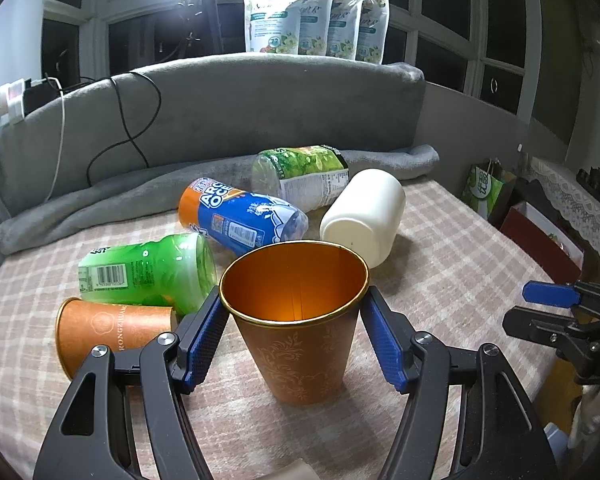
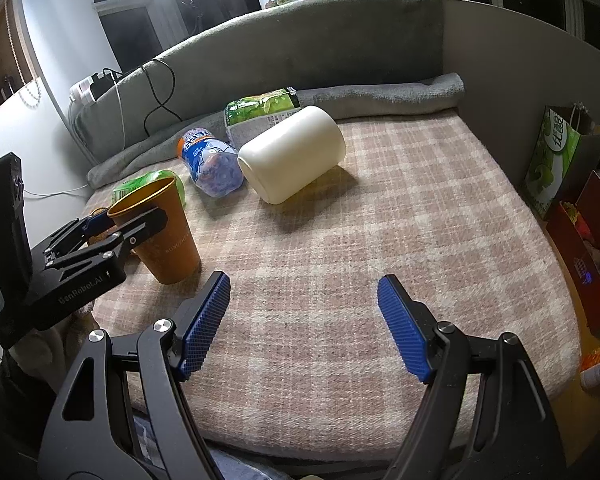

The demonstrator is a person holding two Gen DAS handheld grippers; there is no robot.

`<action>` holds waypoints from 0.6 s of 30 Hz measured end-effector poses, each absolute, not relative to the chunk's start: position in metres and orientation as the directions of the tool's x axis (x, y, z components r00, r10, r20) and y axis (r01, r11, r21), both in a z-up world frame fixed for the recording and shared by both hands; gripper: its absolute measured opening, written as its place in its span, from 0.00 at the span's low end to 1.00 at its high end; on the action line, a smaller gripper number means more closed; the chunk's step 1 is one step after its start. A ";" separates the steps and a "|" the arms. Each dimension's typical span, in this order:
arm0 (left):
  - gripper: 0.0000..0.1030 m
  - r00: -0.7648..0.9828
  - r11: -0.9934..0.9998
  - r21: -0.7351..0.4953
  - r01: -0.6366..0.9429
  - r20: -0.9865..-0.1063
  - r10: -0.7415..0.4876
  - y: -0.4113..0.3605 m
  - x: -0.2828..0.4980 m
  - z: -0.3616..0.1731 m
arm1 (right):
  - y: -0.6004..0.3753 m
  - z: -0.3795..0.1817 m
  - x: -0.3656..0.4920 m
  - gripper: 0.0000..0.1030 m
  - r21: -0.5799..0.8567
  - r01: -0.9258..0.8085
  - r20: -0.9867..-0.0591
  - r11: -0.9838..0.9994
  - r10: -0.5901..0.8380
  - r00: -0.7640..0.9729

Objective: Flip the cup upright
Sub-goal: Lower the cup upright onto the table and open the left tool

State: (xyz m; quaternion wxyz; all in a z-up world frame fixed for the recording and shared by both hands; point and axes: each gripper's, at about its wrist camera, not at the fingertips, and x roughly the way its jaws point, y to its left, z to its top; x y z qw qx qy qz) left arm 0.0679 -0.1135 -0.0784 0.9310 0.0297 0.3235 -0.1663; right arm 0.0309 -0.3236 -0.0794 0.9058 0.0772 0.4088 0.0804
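Note:
An orange paper cup (image 1: pixel 300 332) with a gold rim stands upright on the checked cloth, mouth up. My left gripper (image 1: pixel 296 332) is open, its blue pads on either side of the cup and close to its rim with small gaps. The cup (image 2: pixel 160 232) also shows at the left of the right wrist view, with the left gripper (image 2: pixel 116 224) around it. My right gripper (image 2: pixel 304 324) is open and empty over bare cloth, to the right of the cup. A second orange cup (image 1: pixel 112 328) lies on its side at the left.
A white cup (image 1: pixel 364 216) lies on its side behind the upright cup. A green bottle (image 1: pixel 152 272), a blue-and-orange bottle (image 1: pixel 240 220) and a clear green-label bottle (image 1: pixel 304 176) lie nearby. A grey blanket (image 1: pixel 220 120) lines the back. Bags and boxes (image 2: pixel 560 160) stand beyond the right edge.

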 end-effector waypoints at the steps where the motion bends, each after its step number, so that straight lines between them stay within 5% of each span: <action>1: 0.65 0.732 0.942 -0.054 0.332 -0.614 -0.293 -0.114 0.068 -0.079 | -0.323 -0.079 0.031 0.77 0.206 -0.083 -0.728 0.975 0.209 0.653; 18: 0.65 0.693 0.927 -0.087 0.366 -0.640 -0.333 -0.108 0.060 -0.080 | -0.315 -0.077 0.029 0.77 0.202 -0.103 -0.723 0.974 0.219 0.656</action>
